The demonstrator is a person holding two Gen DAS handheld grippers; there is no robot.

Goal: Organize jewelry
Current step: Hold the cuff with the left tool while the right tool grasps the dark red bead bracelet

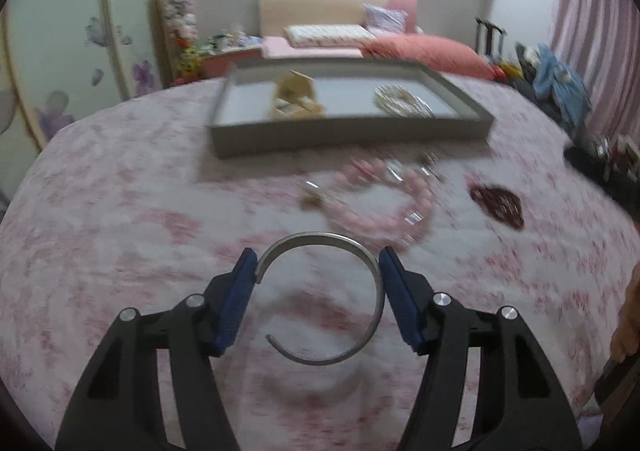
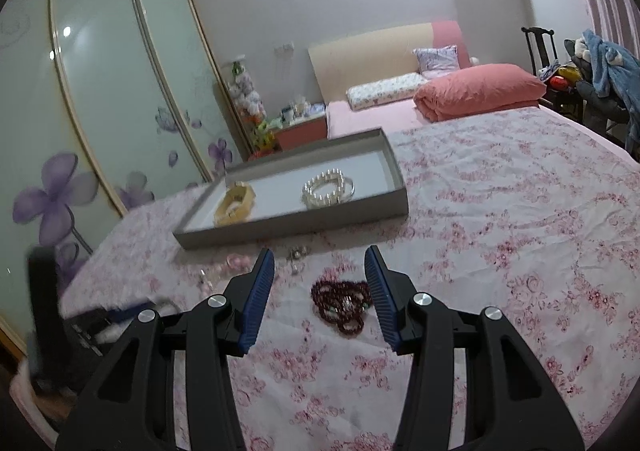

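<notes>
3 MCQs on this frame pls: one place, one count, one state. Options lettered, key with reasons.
1. Where is the dark red bead bracelet?
A. in the tray
B. on the bedspread
C. on the pillow

2. How many pieces lie in the grey tray?
A. two
B. none
C. four

3. The left tongs are:
A. empty
B. shut on a pearl strand
C. shut on the silver cuff bangle

Key: B, it lies on floral cloth before the tray; A, pearl and cream bracelets only; C, both pads press the cuff.
</notes>
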